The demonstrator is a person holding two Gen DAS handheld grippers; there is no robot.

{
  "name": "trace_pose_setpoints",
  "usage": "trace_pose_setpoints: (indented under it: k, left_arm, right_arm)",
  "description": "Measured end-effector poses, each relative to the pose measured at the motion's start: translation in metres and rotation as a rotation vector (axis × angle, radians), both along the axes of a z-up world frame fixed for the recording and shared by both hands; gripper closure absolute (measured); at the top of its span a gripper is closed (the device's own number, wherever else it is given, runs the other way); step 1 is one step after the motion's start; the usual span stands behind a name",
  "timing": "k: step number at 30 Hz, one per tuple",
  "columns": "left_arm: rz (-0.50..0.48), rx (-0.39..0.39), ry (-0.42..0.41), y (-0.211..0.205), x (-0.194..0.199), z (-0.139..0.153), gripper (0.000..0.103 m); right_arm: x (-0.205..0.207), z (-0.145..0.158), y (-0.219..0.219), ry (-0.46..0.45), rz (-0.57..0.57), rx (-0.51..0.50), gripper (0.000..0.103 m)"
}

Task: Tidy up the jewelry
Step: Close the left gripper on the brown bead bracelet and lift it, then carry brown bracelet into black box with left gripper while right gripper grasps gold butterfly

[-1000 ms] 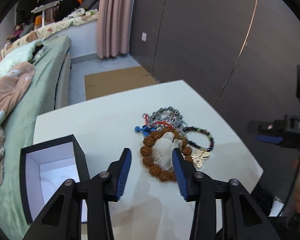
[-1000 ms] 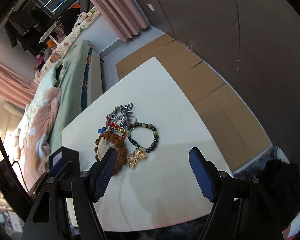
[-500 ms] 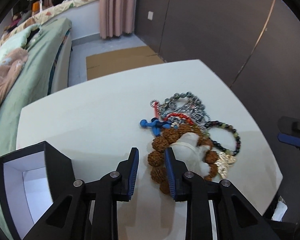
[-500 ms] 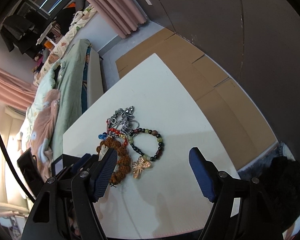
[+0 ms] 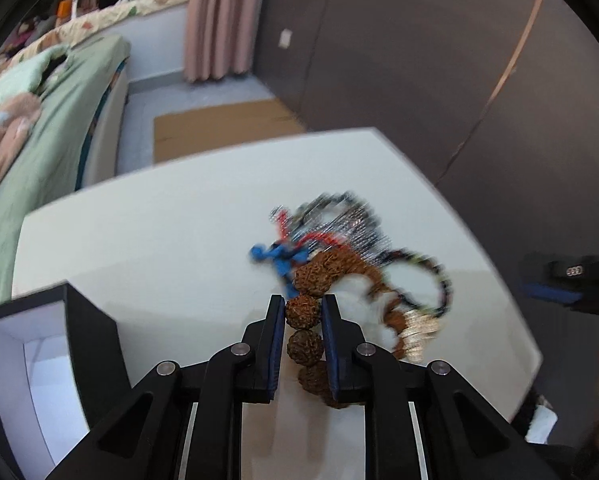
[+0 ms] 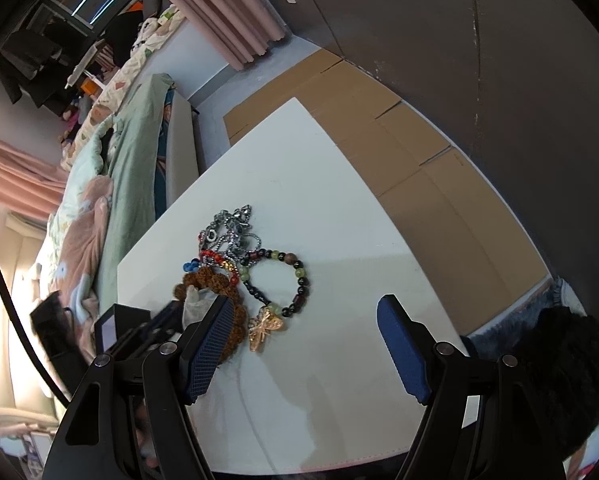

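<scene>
- The left gripper [image 5: 303,312] has just been closing; its blue pads now press on the brown seed-bead bracelet [image 5: 304,312].
- That bracelet lies on the white table [image 5: 159,240], at the near edge of a jewelry pile [image 6: 251,268].
- The right gripper [image 6: 305,344] hangs wide open above the table, holding nothing.
- A black box [image 5: 75,320] with a white inside stands just left of the left gripper.

Both wrist views, steeply down, sharing table [image 5: 171,240]

A brown knobbly-seed bracelet [image 5: 315,280], a dark beaded bracelet [image 6: 295,276], silver chains [image 6: 231,232] and a gold butterfly brooch [image 6: 264,328] lie heaped mid-tabletop, near its left edge.
</scene>
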State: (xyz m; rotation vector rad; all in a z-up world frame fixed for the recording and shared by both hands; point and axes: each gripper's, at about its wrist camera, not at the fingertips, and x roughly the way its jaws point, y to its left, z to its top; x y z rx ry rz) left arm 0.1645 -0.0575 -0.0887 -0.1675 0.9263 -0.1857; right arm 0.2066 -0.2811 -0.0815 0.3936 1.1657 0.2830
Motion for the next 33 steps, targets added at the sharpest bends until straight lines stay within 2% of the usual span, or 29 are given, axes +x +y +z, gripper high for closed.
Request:
trace_pose_setpoints:
  k: [6, 11, 14, 19, 22, 28, 33]
  left_arm:
    - [-0.048, -0.069, -0.109, -0.003, -0.012, 0.034, 0.084]
    - [-0.042, -0.105, -0.169, 0.006, -0.021, 0.054, 0.084]
    - [-0.025, -0.118, -0.176, 0.015, -0.025, 0.06, 0.084]
    - [0.007, -0.131, -0.18, 0.032, -0.03, 0.065, 0.084]
    - [0.024, -0.138, -0.178, 0.042, -0.031, 0.066, 0.084]
    - [0.04, -0.142, -0.201, 0.054, -0.046, 0.072, 0.084]
    - [0.054, -0.143, -0.212, 0.065, -0.051, 0.075, 0.084]
  right_arm:
    - [0.001, -0.002, 0.003, 0.002, -0.001, -0.024, 0.028]
    - [0.003, -0.007, 0.012, 0.011, 0.019, -0.026, 0.028]
    - [0.005, -0.015, 0.02, 0.043, 0.043, 0.003, 0.028]
    - [0.008, -0.036, 0.042, 0.129, 0.096, 0.043, 0.048]
    - [0.009, -0.046, 0.05, 0.168, 0.102, 0.047, 0.052]
    - [0.009, -0.051, 0.066, 0.17, 0.105, 0.017, 0.055]
    - [0.008, -0.046, 0.088, 0.118, 0.119, -0.092, 0.055]
